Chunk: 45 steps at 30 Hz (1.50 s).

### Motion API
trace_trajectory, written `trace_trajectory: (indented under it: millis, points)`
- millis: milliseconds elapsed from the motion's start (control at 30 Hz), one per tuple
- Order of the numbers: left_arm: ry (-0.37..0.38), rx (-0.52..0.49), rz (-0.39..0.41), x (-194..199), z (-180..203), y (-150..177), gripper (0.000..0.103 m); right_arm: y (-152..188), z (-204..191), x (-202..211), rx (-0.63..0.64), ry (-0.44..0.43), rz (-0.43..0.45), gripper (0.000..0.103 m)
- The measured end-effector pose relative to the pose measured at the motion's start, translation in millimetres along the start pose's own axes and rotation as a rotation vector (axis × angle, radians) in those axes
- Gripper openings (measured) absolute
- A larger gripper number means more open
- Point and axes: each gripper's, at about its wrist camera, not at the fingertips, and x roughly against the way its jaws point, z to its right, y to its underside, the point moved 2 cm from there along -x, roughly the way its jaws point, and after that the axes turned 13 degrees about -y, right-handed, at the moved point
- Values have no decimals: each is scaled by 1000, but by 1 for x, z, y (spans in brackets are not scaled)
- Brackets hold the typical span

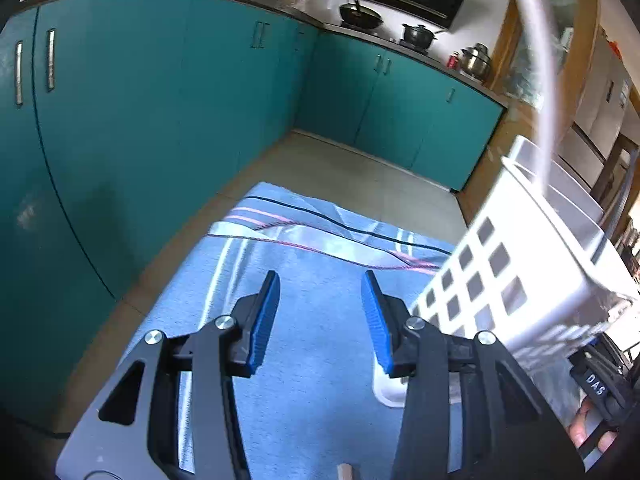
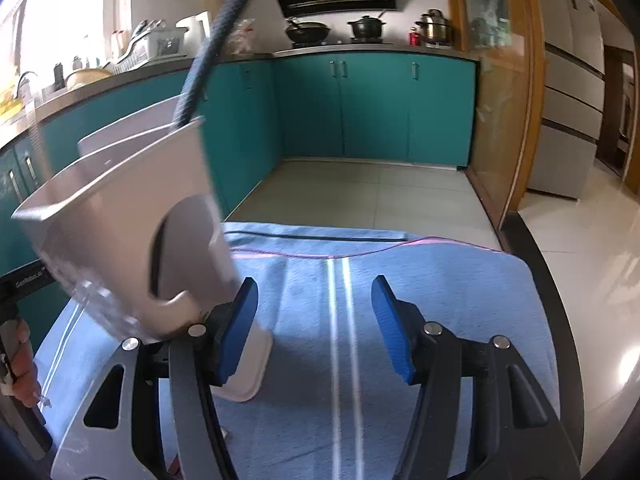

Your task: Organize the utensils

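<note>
A white plastic utensil holder (image 1: pixel 516 272) with square holes stands on the blue cloth (image 1: pixel 312 280), right of my left gripper (image 1: pixel 320 312). A pale handle (image 1: pixel 540 76) sticks up out of it. The left gripper is open and empty over the cloth. In the right wrist view the same holder (image 2: pixel 120 216) is at the left, with a dark handle (image 2: pixel 216 40) sticking up from it. My right gripper (image 2: pixel 316 320) is open and empty, its left finger (image 2: pixel 240 328) close beside the holder's white base tray (image 2: pixel 248 372).
The blue striped cloth (image 2: pixel 400 320) covers a table that ends at a tiled floor (image 2: pixel 360 192). Teal cabinets (image 1: pixel 120 120) run along the far and left sides, with pots (image 2: pixel 366 26) on the counter. A fridge (image 2: pixel 572 80) stands at the right.
</note>
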Motion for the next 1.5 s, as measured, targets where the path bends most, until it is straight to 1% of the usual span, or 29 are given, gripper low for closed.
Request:
trace_trajectory:
  millis: [33, 100, 133, 167, 200, 233, 333, 467, 500, 533, 633, 667, 700, 767, 800, 833, 900, 967, 1033, 1067, 1100, 1133, 1200, 1267, 1300, 1333, 1400, 1500]
  points:
    - [2, -5, 6, 2, 2, 1, 40, 1, -3, 1, 10, 15, 5, 58]
    - [26, -33, 5, 6, 9, 3, 39, 1, -9, 2, 25, -6, -2, 58]
    - [3, -45, 16, 9, 13, 4, 37, 2, -12, 2, 28, -17, -10, 58]
    - [-21, -62, 35, 11, 15, 5, 36, 3, -17, 4, 42, 2, -5, 58]
    - [-28, -75, 43, 12, 17, 5, 36, 4, -18, 5, 61, 19, -2, 58]
    - [-22, -71, 36, 13, 16, 5, 37, 3, -18, 5, 67, 24, -3, 58]
    - [12, -36, 3, 10, 10, 5, 39, 3, -13, 4, 36, -7, -15, 58]
    - [11, -51, 8, 13, 12, 9, 38, 4, -11, 4, 37, -5, -13, 58]
    - [18, -52, 5, 15, 12, 10, 38, 3, -12, 4, 32, -4, -13, 58]
    - [44, -56, -1, 18, 13, 11, 37, 4, -11, 4, 30, -9, -14, 58]
    - [11, -102, 27, 25, 19, 17, 36, 8, -14, 7, 39, -15, -14, 58]
    - [10, -113, 23, 25, 19, 18, 37, 9, -13, 7, 46, -13, -23, 58]
    - [21, -110, 8, 25, 17, 19, 40, 9, -12, 7, 44, -15, -29, 60]
    - [31, -87, 4, 28, 9, 19, 52, 13, -8, 10, 27, -17, -29, 66]
    - [32, -67, 12, 29, 3, 18, 62, 14, -5, 12, 14, -18, -29, 68]
    - [29, -49, 16, 28, -1, 16, 64, 15, -2, 13, -3, -21, -28, 69]
    - [33, -25, 2, 24, -8, 11, 63, 16, 6, 19, -64, -57, -23, 70]
    - [24, -29, -9, 15, -11, 7, 61, 16, 10, 22, -99, -76, -18, 72]
    - [13, -53, -2, 10, -8, 4, 61, 16, 9, 19, -74, -48, -25, 73]
    - [19, -68, -3, 6, -5, 3, 60, 15, 8, 16, -63, -37, -29, 73]
    - [45, -87, -14, 3, -2, 2, 59, 14, 7, 12, -53, -42, -36, 73]
    - [64, -101, -21, 3, 1, 2, 55, 14, 6, 9, -51, -53, -42, 73]
    - [84, -132, -15, 5, 5, 2, 50, 16, 4, 6, -43, -74, -55, 73]
    - [105, -142, -11, 11, 6, 4, 50, 17, 2, 6, -29, -84, -57, 73]
    - [132, -146, -15, 14, 8, 5, 48, 17, 0, 7, -18, -92, -56, 73]
    - [129, -154, -9, 18, 11, 7, 44, 18, -2, 7, -8, -90, -54, 73]
    - [114, -187, 8, 24, 16, 10, 43, 18, -5, 8, 9, -87, -51, 73]
    - [128, -203, 0, 28, 19, 13, 42, 20, -5, 11, 15, -69, -46, 73]
